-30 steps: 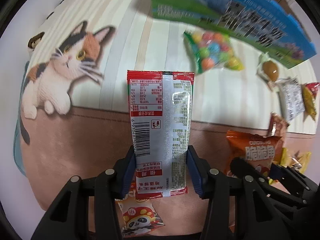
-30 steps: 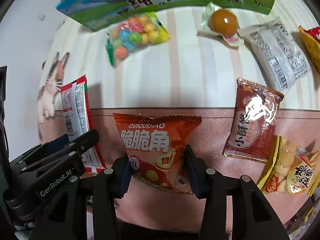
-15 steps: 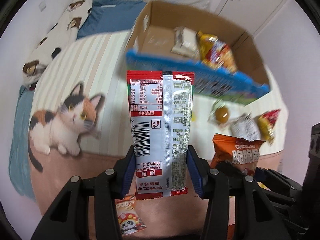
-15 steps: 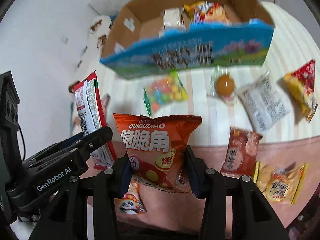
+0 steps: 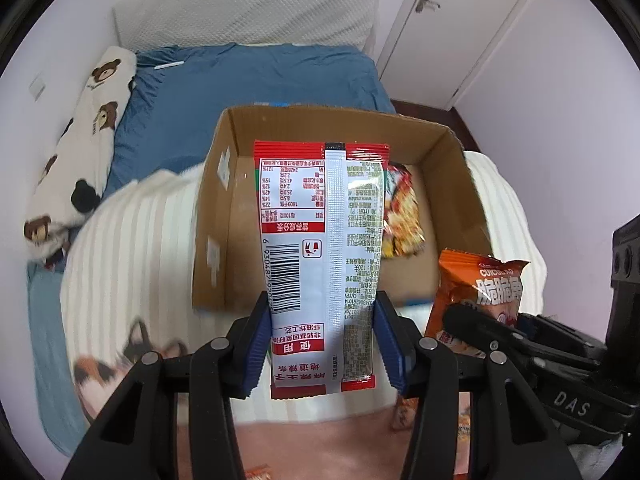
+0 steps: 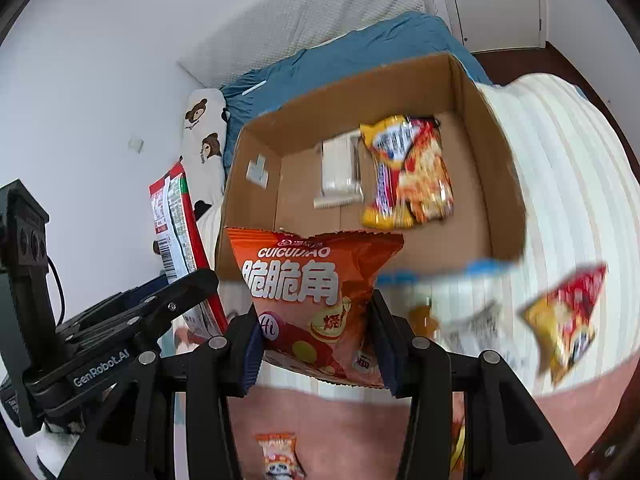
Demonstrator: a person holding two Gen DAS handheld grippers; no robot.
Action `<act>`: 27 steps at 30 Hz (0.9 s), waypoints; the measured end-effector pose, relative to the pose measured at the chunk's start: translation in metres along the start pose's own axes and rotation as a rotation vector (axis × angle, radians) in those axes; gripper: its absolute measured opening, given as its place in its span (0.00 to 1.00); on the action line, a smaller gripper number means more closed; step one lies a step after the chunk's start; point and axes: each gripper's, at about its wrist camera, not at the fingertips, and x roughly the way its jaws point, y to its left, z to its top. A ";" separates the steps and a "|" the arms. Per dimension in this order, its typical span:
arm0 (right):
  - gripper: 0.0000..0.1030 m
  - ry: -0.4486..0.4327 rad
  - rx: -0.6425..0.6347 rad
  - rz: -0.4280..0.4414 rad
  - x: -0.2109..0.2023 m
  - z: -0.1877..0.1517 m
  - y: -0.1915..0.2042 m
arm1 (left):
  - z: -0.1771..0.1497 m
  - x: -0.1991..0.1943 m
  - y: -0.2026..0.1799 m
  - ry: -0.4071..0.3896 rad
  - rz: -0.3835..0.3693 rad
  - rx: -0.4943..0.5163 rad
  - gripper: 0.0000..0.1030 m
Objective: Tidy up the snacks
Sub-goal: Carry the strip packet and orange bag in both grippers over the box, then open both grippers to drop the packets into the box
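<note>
My left gripper (image 5: 324, 344) is shut on a red and white snack packet (image 5: 320, 240), held upright, back side facing me, in front of the open cardboard box (image 5: 216, 216). My right gripper (image 6: 316, 340) is shut on an orange chip bag (image 6: 308, 284), held above the near edge of the box (image 6: 504, 184). Inside the box lie a yellow-red snack bag (image 6: 408, 176) and a pale packet (image 6: 340, 168). Each gripper shows in the other's view: the right with its orange bag (image 5: 480, 292), the left with its red packet (image 6: 176, 216).
The box sits on a cream striped blanket (image 5: 132, 240) on a bed with blue sheets (image 5: 256, 76) and a bear-print pillow (image 5: 84, 128). Loose snacks lie on the blanket: a red-yellow triangular bag (image 6: 568, 316), a panda packet (image 6: 280, 456). A door (image 5: 452, 20) stands behind.
Both grippers have risen and tilted up from the blanket toward the box, each keeping its snack. The view now looks into the open box from above its near edge.
</note>
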 end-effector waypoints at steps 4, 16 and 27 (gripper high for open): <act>0.48 0.056 -0.010 -0.002 0.030 0.043 0.004 | 0.039 0.030 0.025 0.075 0.014 -0.017 0.45; 0.48 0.289 0.033 -0.012 0.138 0.082 -0.007 | 0.066 0.134 0.063 0.371 0.011 -0.075 0.45; 0.92 0.410 0.054 -0.131 0.185 0.084 -0.027 | 0.060 0.163 0.080 0.468 0.012 -0.138 0.58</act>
